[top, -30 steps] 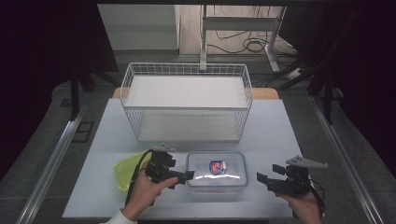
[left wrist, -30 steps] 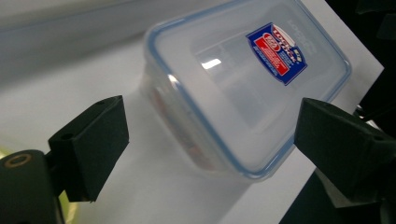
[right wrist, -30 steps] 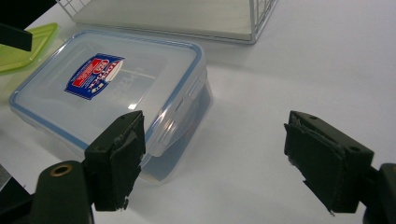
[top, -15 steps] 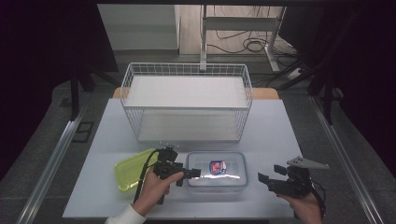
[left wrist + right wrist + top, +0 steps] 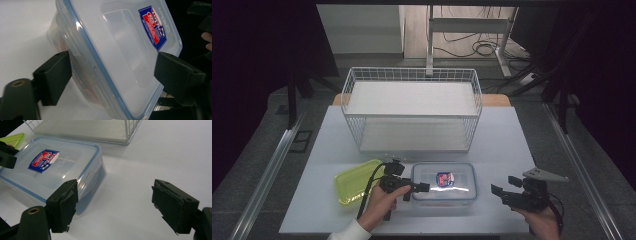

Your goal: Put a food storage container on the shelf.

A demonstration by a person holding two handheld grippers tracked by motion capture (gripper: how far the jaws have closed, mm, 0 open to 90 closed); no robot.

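A clear plastic container with a blue-rimmed lid and a red and blue label lies near the table's front edge. My left gripper is at its left end. In the left gripper view the container sits between the jaws of this gripper: one beside the side wall, the other over the lid. The jaws have just been closing and still stand wide. My right gripper hovers open to the container's right, apart from it. In the right gripper view the container lies left of that gripper, which holds nothing.
A yellow-green plastic lid lies left of the container, partly under my left hand. A white wire basket stands at the middle back of the white table. Bare tabletop runs right of the container.
My left hand has sunk and shifted right, bringing its jaws over the container's left end and uncovering more of the green lid. The right gripper has stayed put.
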